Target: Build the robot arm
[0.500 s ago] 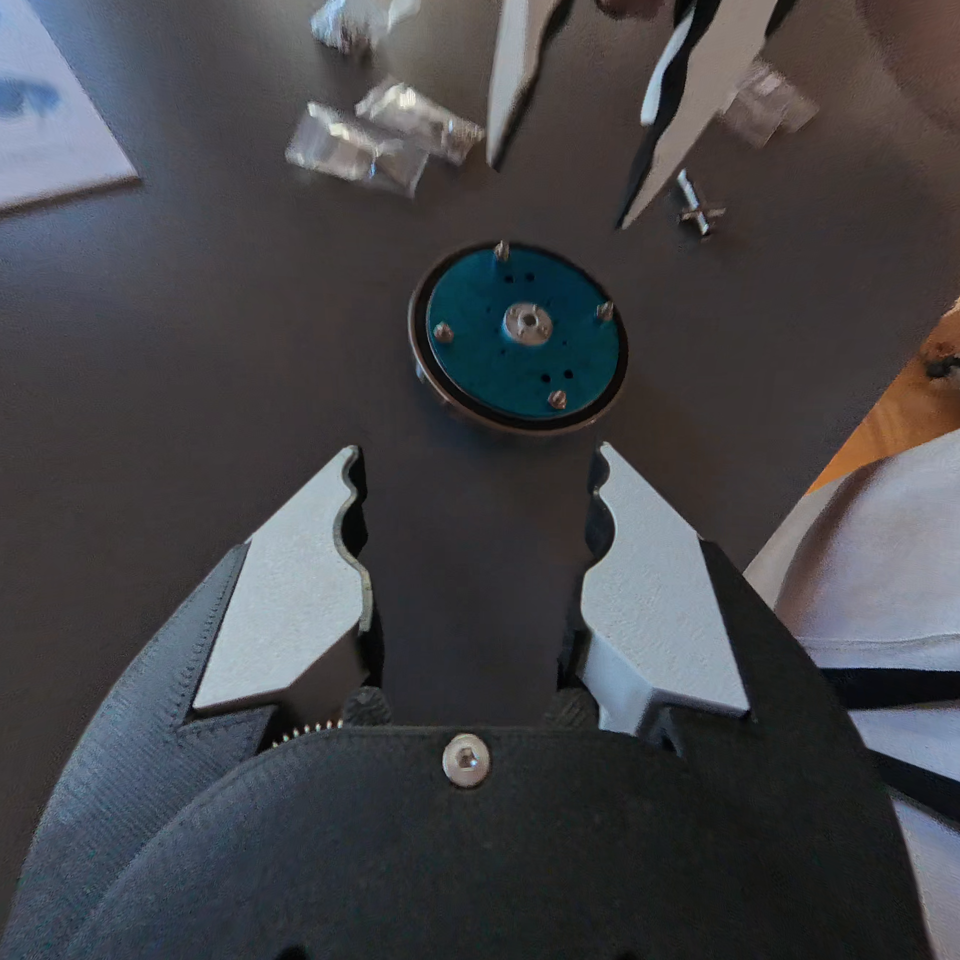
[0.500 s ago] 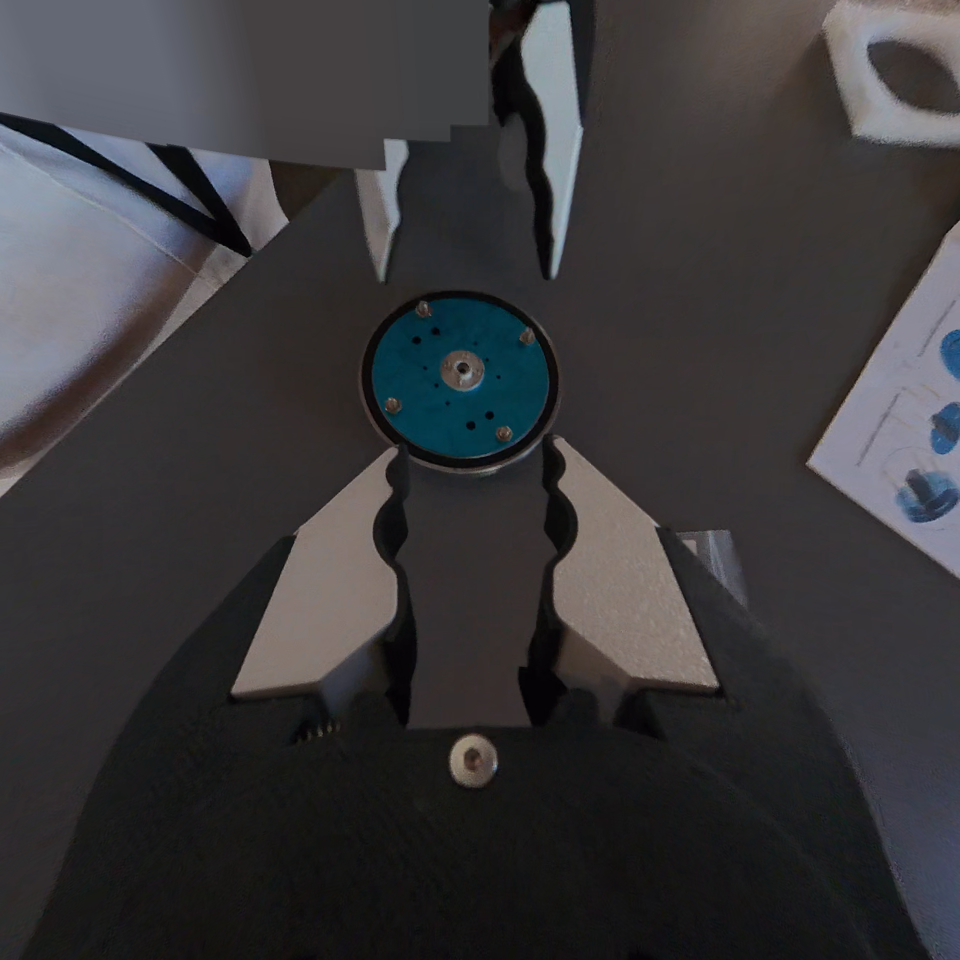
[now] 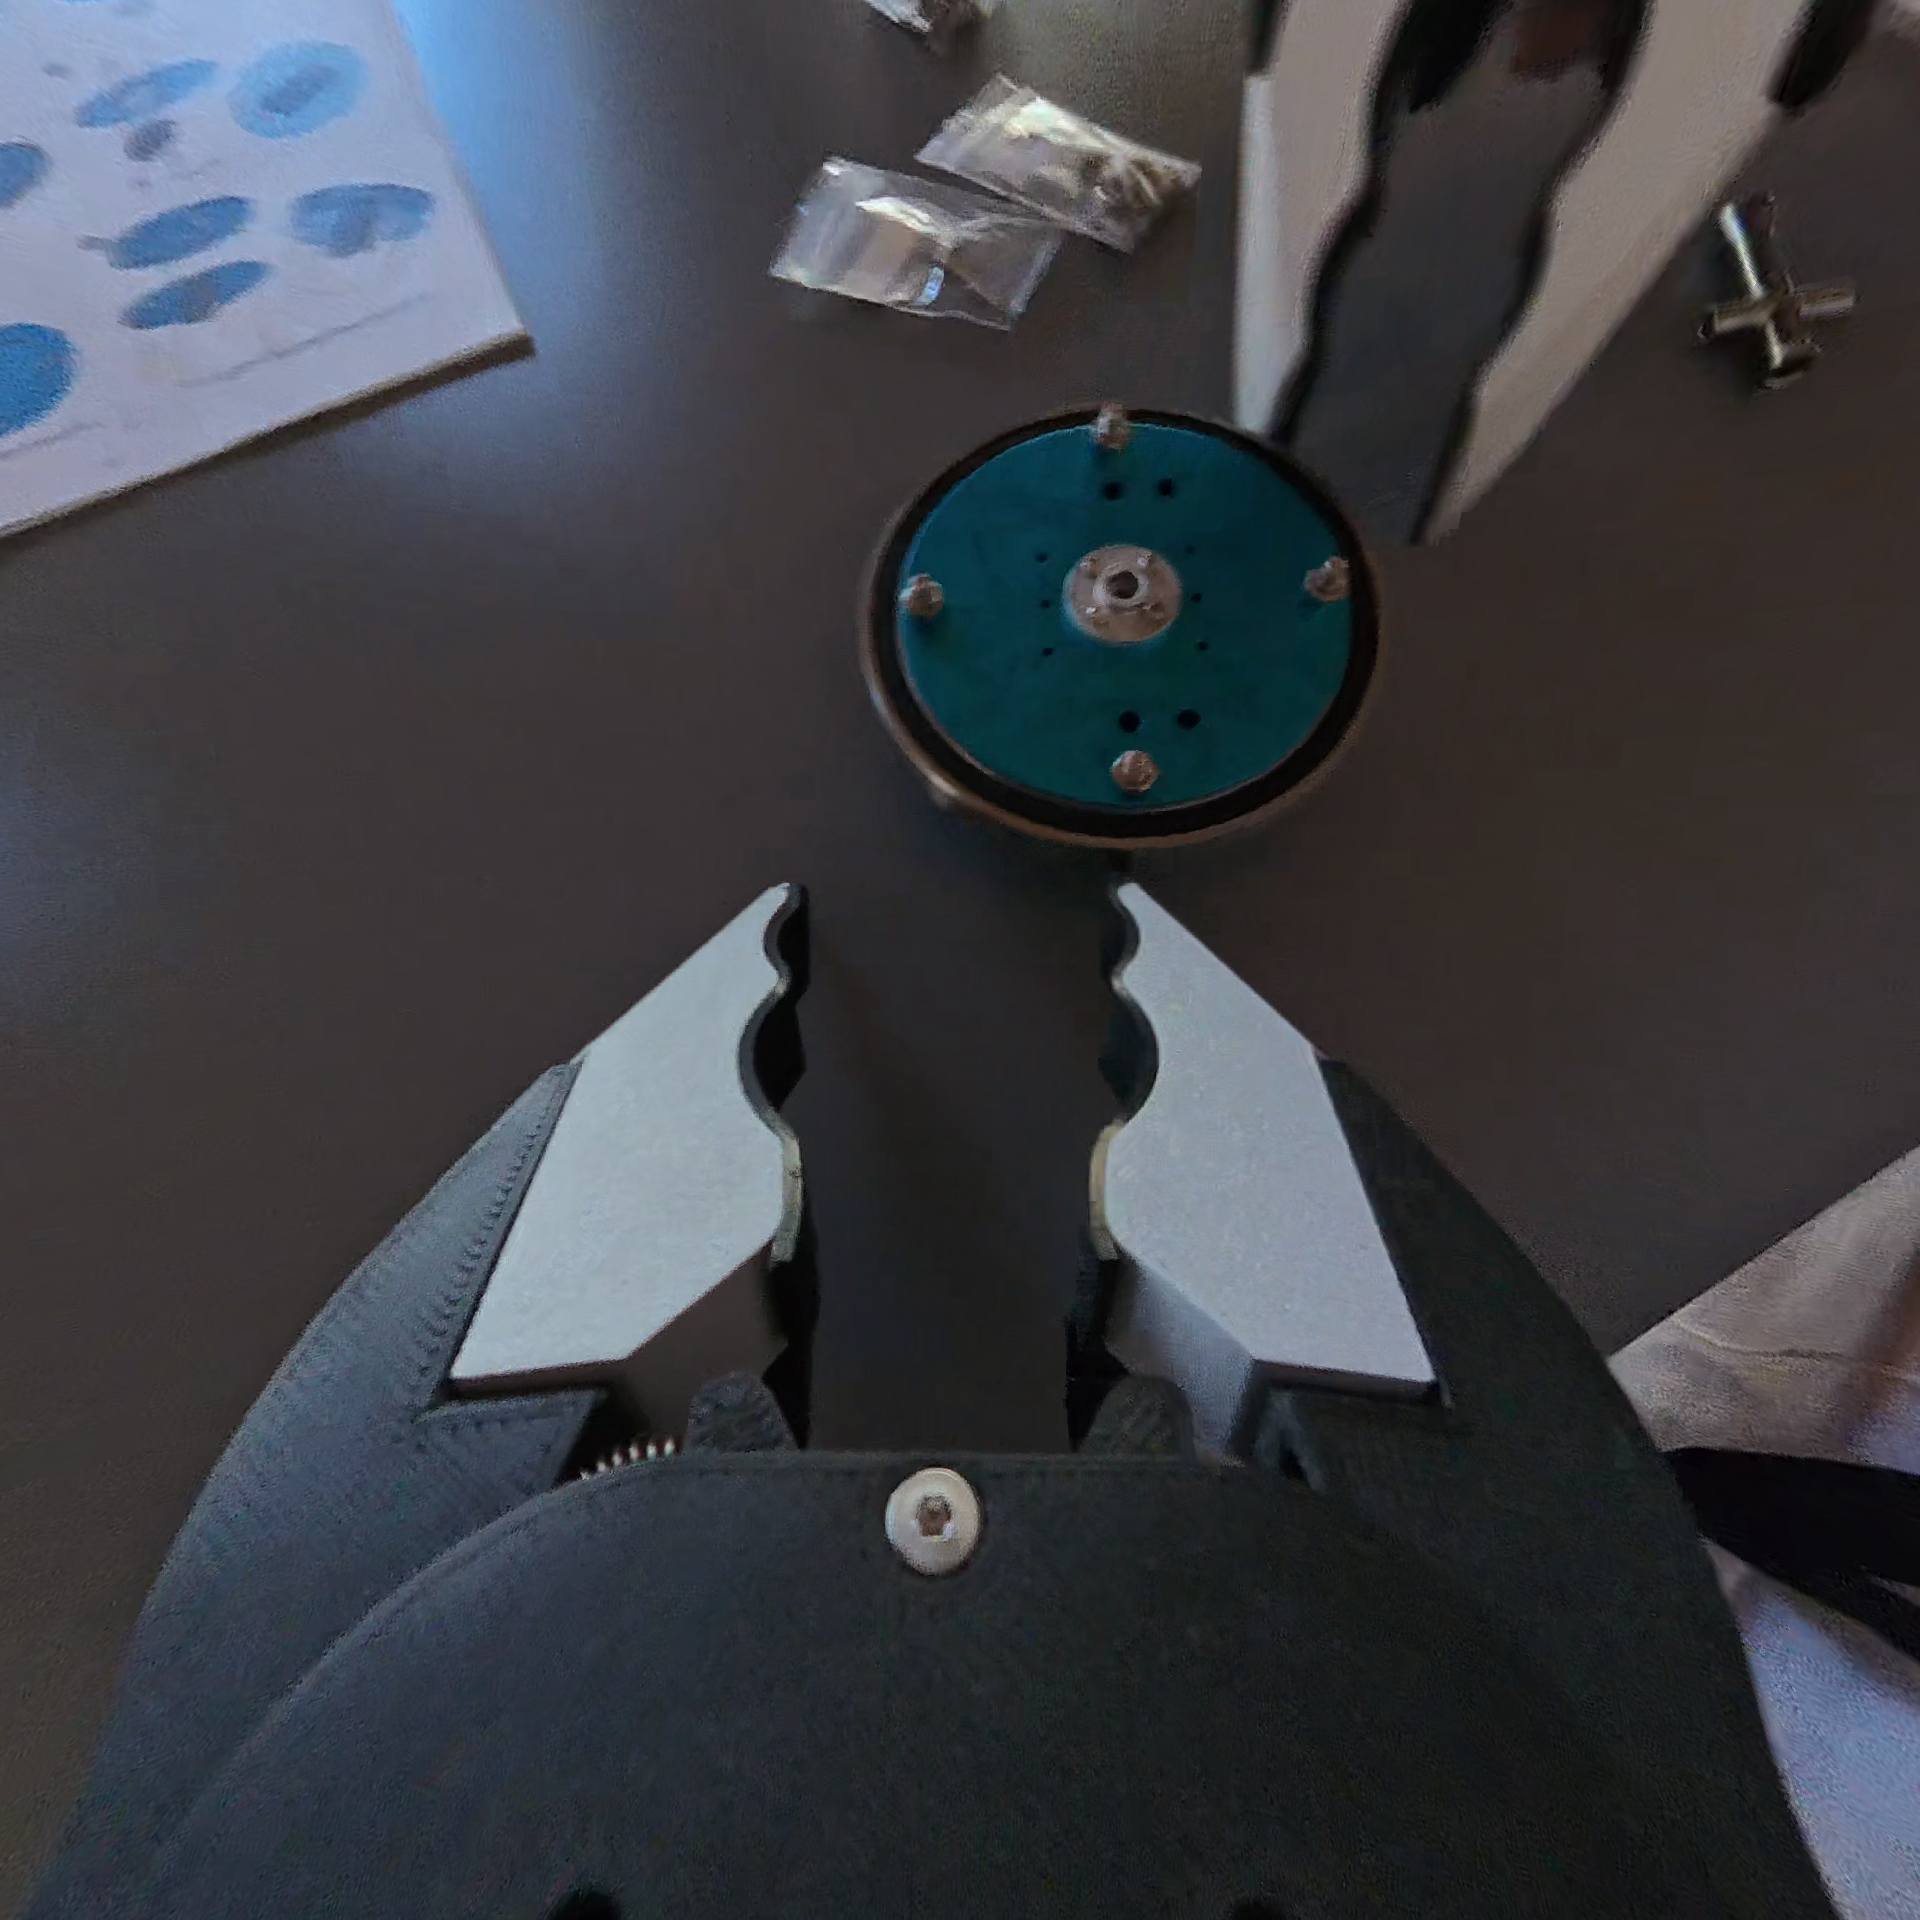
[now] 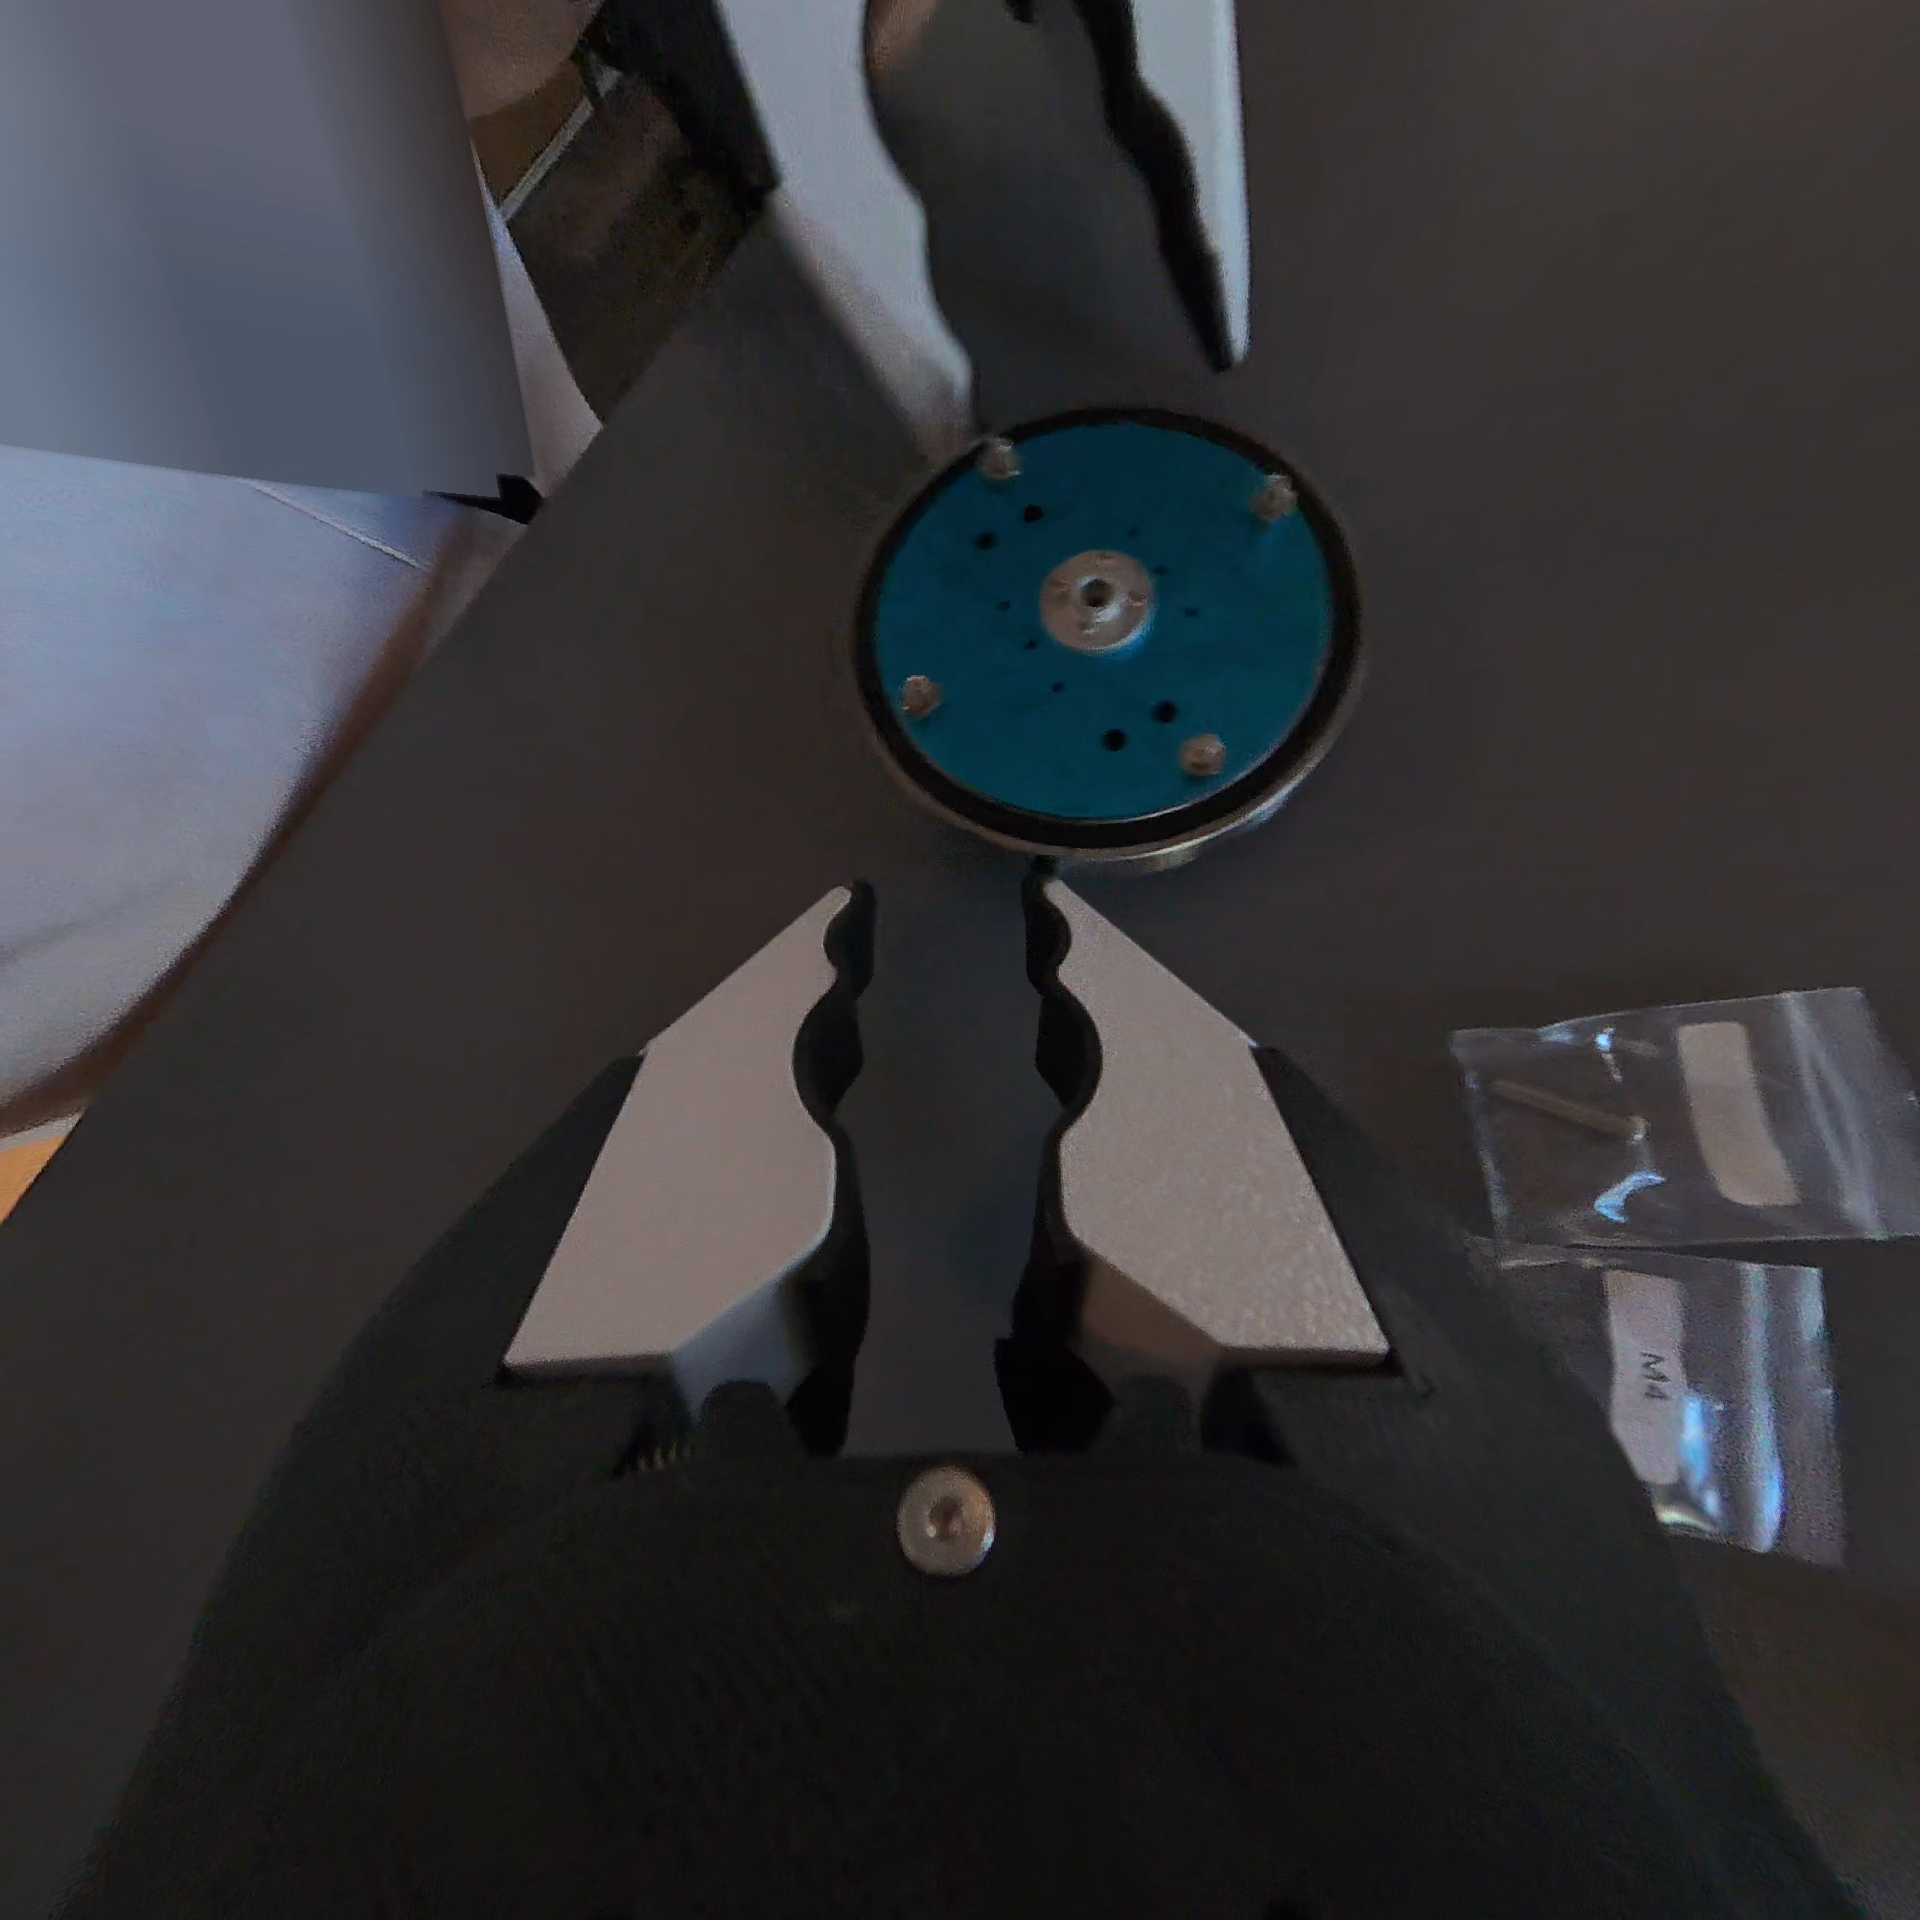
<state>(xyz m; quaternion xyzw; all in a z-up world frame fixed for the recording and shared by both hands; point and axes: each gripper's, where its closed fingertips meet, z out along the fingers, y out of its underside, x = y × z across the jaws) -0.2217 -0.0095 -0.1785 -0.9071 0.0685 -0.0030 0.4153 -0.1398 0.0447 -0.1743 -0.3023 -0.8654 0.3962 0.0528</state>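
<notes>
A round blue disc [image 3: 1122,623] with a dark rim, a silver hub and several small studs lies flat on the dark table [image 3: 520,727]; it also shows in the right wrist view [image 4: 1107,623]. My left gripper [image 3: 956,899] is open and empty, just short of the disc's near left edge. My right gripper [image 4: 948,894] is open with a narrower gap, empty, just short of the disc's other side. Each gripper shows beyond the disc in the other's view, the right one [image 3: 1351,478] and the left one [image 4: 1101,374].
Two clear plastic bags [image 3: 977,208] with small hardware lie near the disc, also in the right wrist view [image 4: 1683,1174]. A metal cross-shaped part [image 3: 1766,301] lies far right. A white sheet with blue pictures [image 3: 208,229] lies at the left. A person's light garment [image 4: 156,675] borders the table edge.
Both grippers have shifted sideways, so the disc sits right of centre in each view. The left gripper's jaws have closed partway. The right gripper has drawn back slightly from the disc.
</notes>
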